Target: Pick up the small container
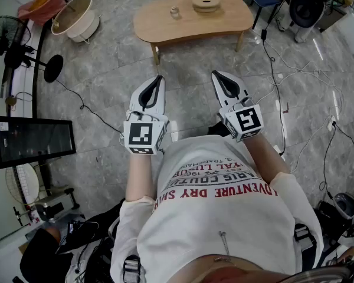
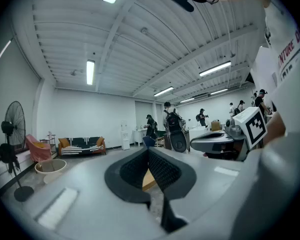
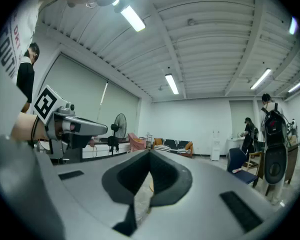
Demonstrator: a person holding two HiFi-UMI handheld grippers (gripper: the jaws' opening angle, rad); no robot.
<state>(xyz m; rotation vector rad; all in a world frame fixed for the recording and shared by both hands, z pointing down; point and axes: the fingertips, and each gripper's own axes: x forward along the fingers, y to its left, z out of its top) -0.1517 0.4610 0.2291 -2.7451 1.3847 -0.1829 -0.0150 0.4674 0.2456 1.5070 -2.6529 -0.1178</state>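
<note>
Left tool (image 1: 159, 81) and right tool (image 1: 217, 76) are sitting closed, empty, with the small container (image 1: 174, 10) waiting far off on the tabletop (image 1: 159, 23), so I'd be stepping closer and opening first.

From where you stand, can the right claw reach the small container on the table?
Probably not yet. The right claw is near the body; the small container sits on the table across the floor. Nothing blocks the way, so stepping forward should do.

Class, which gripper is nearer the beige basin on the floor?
Left. The left gripper is lower right of the basin in the head view; the right gripper lies farther right still.
</note>
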